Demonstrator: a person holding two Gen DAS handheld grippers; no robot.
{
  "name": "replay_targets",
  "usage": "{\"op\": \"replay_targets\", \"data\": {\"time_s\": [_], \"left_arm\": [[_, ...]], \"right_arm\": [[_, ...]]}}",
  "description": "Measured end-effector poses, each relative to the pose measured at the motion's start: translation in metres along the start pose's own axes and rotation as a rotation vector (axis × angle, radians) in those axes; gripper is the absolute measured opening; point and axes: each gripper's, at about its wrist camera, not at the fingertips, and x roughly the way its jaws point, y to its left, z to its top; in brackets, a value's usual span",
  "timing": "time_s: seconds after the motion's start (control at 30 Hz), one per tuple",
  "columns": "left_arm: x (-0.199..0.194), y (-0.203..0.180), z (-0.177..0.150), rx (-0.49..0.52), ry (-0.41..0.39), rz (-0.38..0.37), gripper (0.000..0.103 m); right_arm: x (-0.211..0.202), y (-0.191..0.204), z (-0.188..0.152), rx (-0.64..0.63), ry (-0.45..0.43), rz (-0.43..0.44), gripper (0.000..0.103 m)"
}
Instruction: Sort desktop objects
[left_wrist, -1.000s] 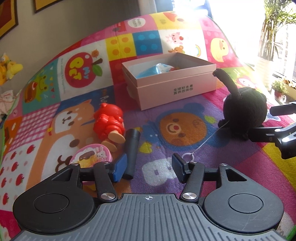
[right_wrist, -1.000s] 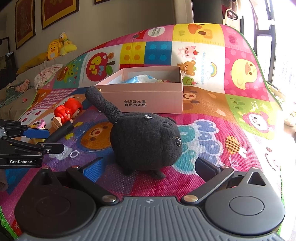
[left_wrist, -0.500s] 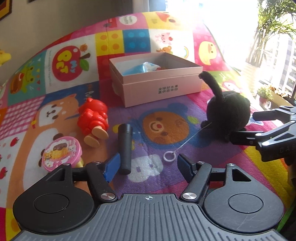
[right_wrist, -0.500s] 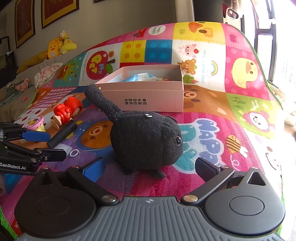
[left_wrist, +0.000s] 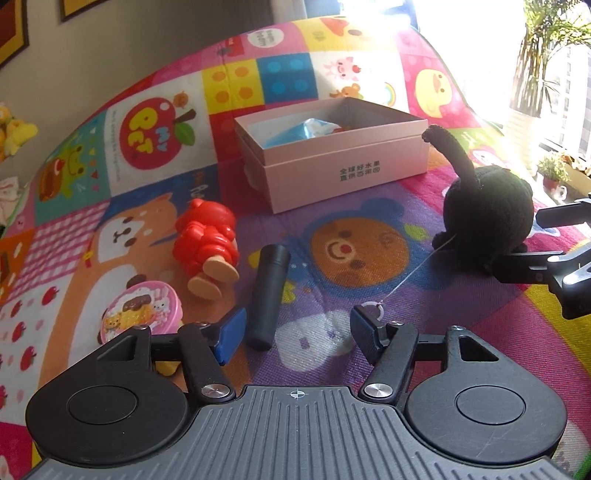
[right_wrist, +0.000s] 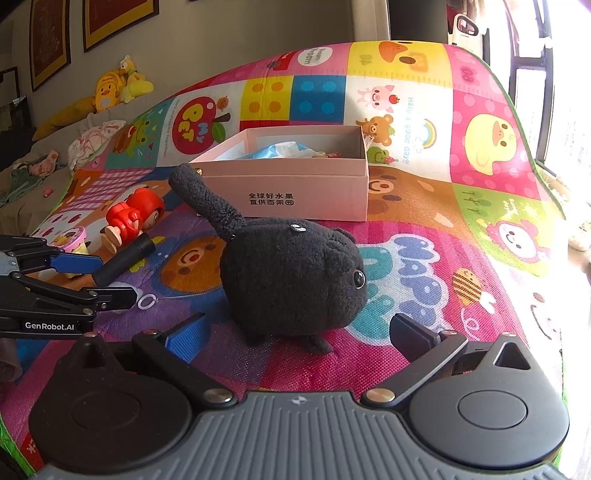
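The left gripper sits at lower centre of its own view, fingers apart with nothing clamped; its jaws have just been closing a little. A black cylinder lies on the play mat just beside the blue left pad — not touching it as far as can be seen. A small white ring on a thin string lies at the tip of the right finger; the string runs to the black plush cat at the right of the frame. Left of the cylinder lie a red toy figure and a pink round tin. An open pink box stands at upper centre, holding a blue packet.

The right gripper is spread wide at lower centre of its view — the cat stands just ahead of the fingertips, unclamped
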Motion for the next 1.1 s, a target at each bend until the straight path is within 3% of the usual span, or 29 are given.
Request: {"op": "replay_targets", "data": {"time_s": [0.27, 0.33, 0.47, 0.53, 0.6, 0.73, 1.1], "left_arm": [[-0.003, 0.016, -0.004, 0.010, -0.010, 0.075, 0.068], [-0.002, 0.020, -0.002, 0.003, -0.008, 0.079, 0.059], [0.002, 0.023, -0.001, -0.025, 0.009, 0.039, 0.050], [0.003, 0.020, -0.001, -0.018, 0.007, 0.024, 0.041], [0.003, 0.017, 0.000, -0.008, 0.004, 0.026, 0.040], [0.002, 0.018, -0.003, 0.013, -0.002, 0.034, 0.041], [0.005, 0.039, -0.003, 0.050, -0.022, 0.214, 0.059]], "right_arm": [[0.001, 0.002, 0.000, -0.010, 0.010, -0.005, 0.103], [0.001, 0.002, 0.000, -0.011, 0.009, -0.006, 0.103], [0.000, 0.002, 0.000, -0.007, 0.005, -0.008, 0.103], [0.000, 0.002, 0.000, -0.006, 0.004, -0.009, 0.103], [0.000, 0.002, 0.000, -0.006, 0.004, -0.008, 0.103], [0.000, 0.001, 0.000, -0.006, 0.003, -0.009, 0.103], [0.000, 0.001, 0.000, -0.006, 0.001, -0.010, 0.103]]}}
